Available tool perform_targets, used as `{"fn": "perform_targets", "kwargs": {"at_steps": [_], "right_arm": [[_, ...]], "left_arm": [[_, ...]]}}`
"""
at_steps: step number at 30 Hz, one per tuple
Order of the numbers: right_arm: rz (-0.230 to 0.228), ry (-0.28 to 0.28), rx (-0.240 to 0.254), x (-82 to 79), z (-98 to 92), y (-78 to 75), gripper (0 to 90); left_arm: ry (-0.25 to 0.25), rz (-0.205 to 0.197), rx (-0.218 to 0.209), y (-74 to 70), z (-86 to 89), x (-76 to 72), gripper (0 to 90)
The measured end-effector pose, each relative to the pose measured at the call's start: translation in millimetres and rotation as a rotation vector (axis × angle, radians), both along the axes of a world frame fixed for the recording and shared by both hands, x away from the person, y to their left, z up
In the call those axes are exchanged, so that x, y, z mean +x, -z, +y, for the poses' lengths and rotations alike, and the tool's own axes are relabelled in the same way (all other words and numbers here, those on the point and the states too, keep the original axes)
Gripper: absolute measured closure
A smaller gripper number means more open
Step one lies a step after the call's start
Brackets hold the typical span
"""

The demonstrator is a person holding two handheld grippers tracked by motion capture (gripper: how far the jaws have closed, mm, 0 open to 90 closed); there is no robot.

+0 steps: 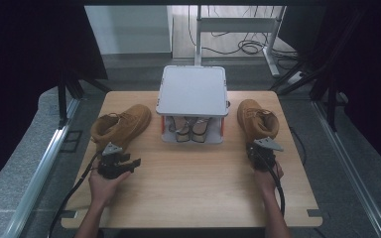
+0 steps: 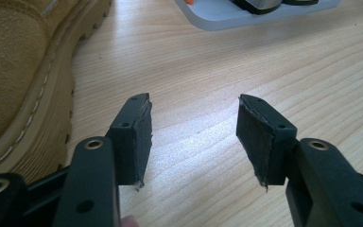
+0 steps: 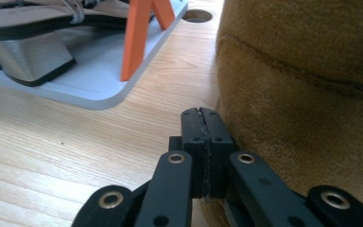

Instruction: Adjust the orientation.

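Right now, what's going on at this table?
A person holds a hand-held gripper in each hand at a wooden table with two tan boots and a small grey shoe rack holding sandals. The left hand-held gripper sits open beside the left boot, nothing between its jaws. The right hand-held gripper is shut with nothing in it, right at the heel of the right boot. Neither boot is gripped.
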State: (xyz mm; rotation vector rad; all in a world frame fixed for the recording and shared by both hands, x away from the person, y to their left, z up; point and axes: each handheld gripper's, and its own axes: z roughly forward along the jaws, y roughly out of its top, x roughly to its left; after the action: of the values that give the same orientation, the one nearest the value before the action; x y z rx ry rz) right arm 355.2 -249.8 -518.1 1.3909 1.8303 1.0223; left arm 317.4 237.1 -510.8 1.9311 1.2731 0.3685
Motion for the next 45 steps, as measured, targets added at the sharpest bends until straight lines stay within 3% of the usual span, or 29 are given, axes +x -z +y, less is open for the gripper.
{"fn": "perform_targets", "kwargs": {"at_steps": [19, 21, 22, 25, 31, 39, 45], "right_arm": [[-0.002, 0.131, 0.056, -7.8, -57.0, -0.3, 89.0], [-0.004, 0.14, 0.082, -8.2, -63.9, 0.6, 89.0], [-0.003, 0.139, 0.101, -8.4, -65.4, 0.9, 89.0], [-0.003, 0.125, 0.08, -8.4, -64.2, 1.3, 89.0], [-0.015, 0.111, 0.108, -10.5, -64.5, -1.4, 87.3], [-0.026, 0.06, 0.105, -14.2, -56.8, -5.9, 85.0], [-0.015, 0.022, 0.109, -14.4, -49.7, -5.5, 73.5]], "left_arm": [[-0.012, 0.004, -0.002, 1.0, 4.6, 1.0, 45.5], [-0.011, 0.004, -0.004, 1.1, 4.3, 1.0, 45.5], [-0.01, 0.005, -0.005, 1.2, 4.1, 1.1, 45.5], [-0.01, 0.006, -0.007, 1.2, 3.6, 1.0, 45.4], [-0.01, 0.003, -0.007, 0.5, 4.6, 0.9, 45.3], [-0.012, -0.003, -0.016, -1.0, 4.8, -0.2, 45.2], [-0.011, -0.021, -0.021, -6.1, 5.0, -3.4, 44.8]]}}
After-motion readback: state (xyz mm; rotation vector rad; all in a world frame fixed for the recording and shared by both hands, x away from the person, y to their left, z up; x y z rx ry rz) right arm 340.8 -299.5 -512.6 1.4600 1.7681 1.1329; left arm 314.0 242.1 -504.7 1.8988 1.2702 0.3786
